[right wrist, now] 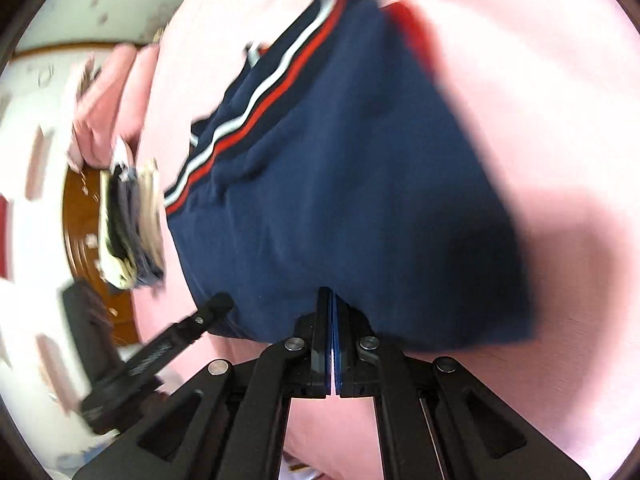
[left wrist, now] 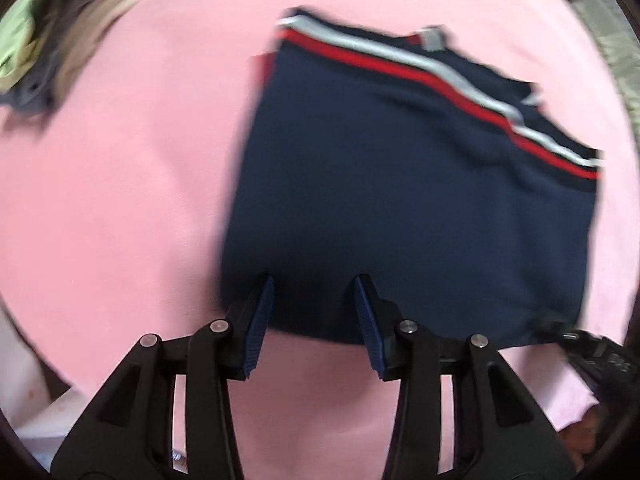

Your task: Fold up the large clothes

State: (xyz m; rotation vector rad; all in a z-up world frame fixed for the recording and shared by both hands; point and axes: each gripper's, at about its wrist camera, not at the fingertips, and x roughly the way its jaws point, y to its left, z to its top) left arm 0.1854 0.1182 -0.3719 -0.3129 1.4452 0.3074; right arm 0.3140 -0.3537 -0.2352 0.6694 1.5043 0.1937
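The navy garment (left wrist: 400,208) lies folded on the pink bed sheet (left wrist: 120,200). The left gripper (left wrist: 314,320) stands apart over its near hem; the right gripper (right wrist: 332,332) is closed there, cloth between uncertain. Next: pinch both corners, fold again.

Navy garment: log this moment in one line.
navy garment: folded on pink sheet | left gripper: open at near edge | right gripper: shut at edge

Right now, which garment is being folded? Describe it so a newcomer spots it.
On the pink sheet, skip the green-and-tan clothes pile at the far corner. It's the navy garment lying flat alone, the only piece with red and white stripes along one edge.
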